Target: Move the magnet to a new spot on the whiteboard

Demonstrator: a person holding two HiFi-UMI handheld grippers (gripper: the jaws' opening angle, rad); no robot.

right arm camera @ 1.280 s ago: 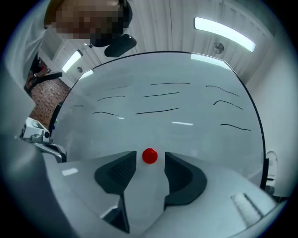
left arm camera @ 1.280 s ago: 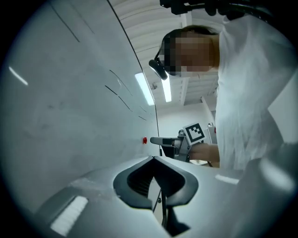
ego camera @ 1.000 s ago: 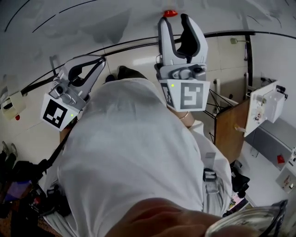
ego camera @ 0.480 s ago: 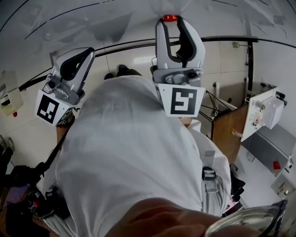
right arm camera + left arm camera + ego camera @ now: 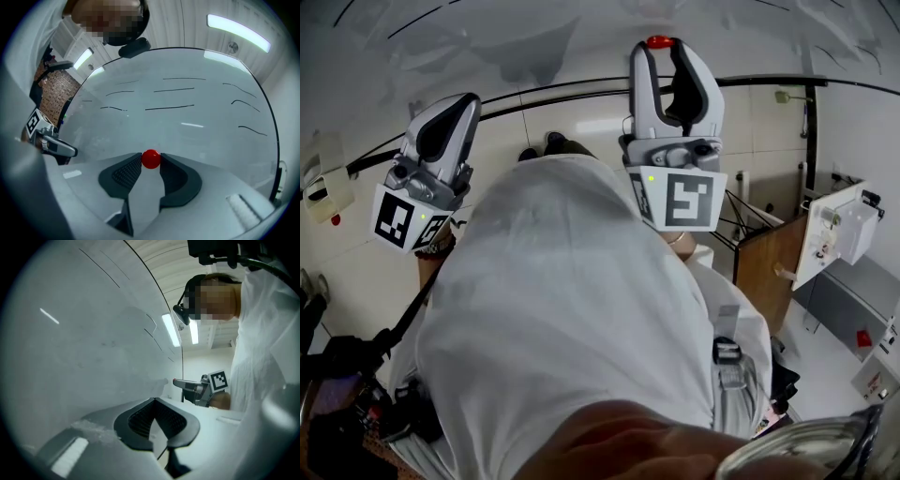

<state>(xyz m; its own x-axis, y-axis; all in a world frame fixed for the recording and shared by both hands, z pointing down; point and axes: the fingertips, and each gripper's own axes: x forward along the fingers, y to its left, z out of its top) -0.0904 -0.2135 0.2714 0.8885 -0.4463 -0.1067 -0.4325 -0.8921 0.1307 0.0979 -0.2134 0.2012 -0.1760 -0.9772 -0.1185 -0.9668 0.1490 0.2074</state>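
Right gripper view: we see our right gripper [image 5: 150, 162] clamped on the red magnet [image 5: 151, 158], pinched between its jaw tips at the whiteboard [image 5: 197, 133]; left gripper [image 5: 154, 401] closed, empty.

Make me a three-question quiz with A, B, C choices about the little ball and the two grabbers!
1. Where is the magnet?
A. On the floor
B. Between the right gripper jaws
C. In a box

2. What colour is it?
A. Red
B. Blue
C. Green

3. How are the left gripper jaws?
A. Wide apart
B. Holding a pen
C. Together, empty

Answers:
1 B: the right gripper view shows both jaws pinching the magnet.
2 A: it shows bright red.
3 C: the jaw tips meet with nothing between.
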